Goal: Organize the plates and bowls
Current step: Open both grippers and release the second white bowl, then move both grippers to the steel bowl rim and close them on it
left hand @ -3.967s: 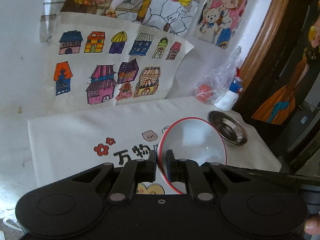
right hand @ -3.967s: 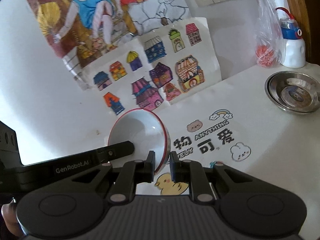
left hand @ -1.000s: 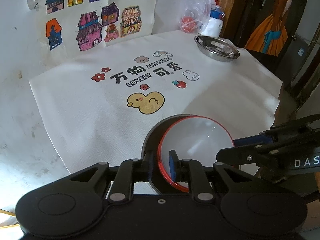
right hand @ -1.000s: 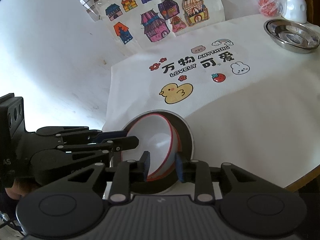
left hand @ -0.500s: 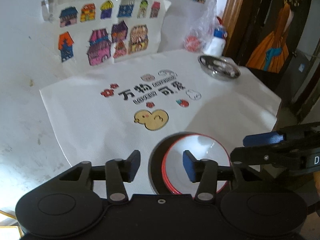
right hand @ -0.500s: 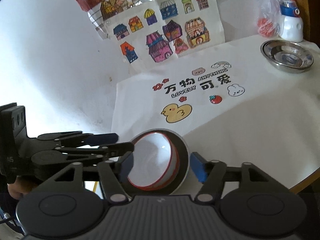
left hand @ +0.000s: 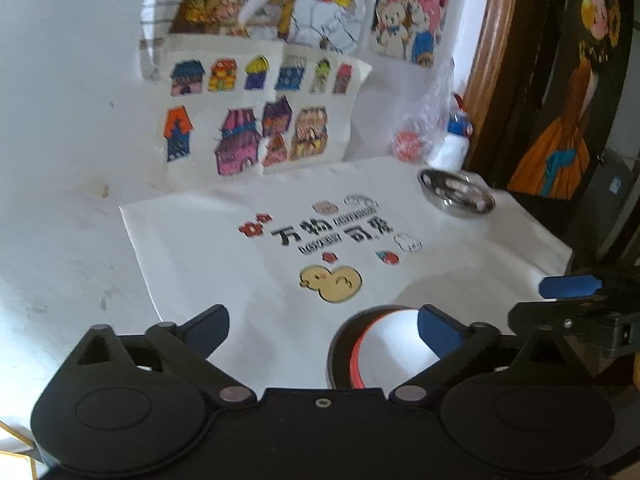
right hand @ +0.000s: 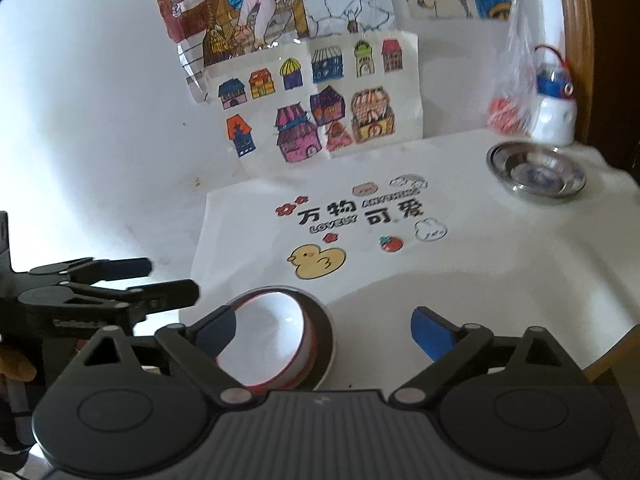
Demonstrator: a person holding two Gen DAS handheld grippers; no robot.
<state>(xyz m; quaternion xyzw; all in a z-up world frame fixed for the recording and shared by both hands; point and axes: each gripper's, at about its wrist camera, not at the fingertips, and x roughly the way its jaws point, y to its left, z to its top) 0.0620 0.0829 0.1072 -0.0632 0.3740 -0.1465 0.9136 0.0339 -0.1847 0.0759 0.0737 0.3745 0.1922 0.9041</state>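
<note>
A: Bowl (right hand: 272, 340) colours?
B: White inside, thin red rim. Dish (right hand: 326, 344) under it is plain grey metal, same as the far dish (right hand: 536, 172).
A: Cloth (right hand: 460, 264)?
B: White, black characters, yellow duck (right hand: 316, 261), red flowers, red strawberry.
A: Wall?
B: Paper (right hand: 320, 100) with small houses in purple, pink, orange, blue, yellow.
A: Grippers?
B: Left gripper (left hand: 322, 326) and right gripper (right hand: 324, 330) both black with blue pads (right hand: 434, 334).

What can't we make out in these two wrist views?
- Red-rimmed bowl: near half hidden by the left gripper body, left view.
- Metal dish under it: only its rim shows, both views.
- Steel plate: contents blurred.
- Plastic bag: red contents unclear.
</note>
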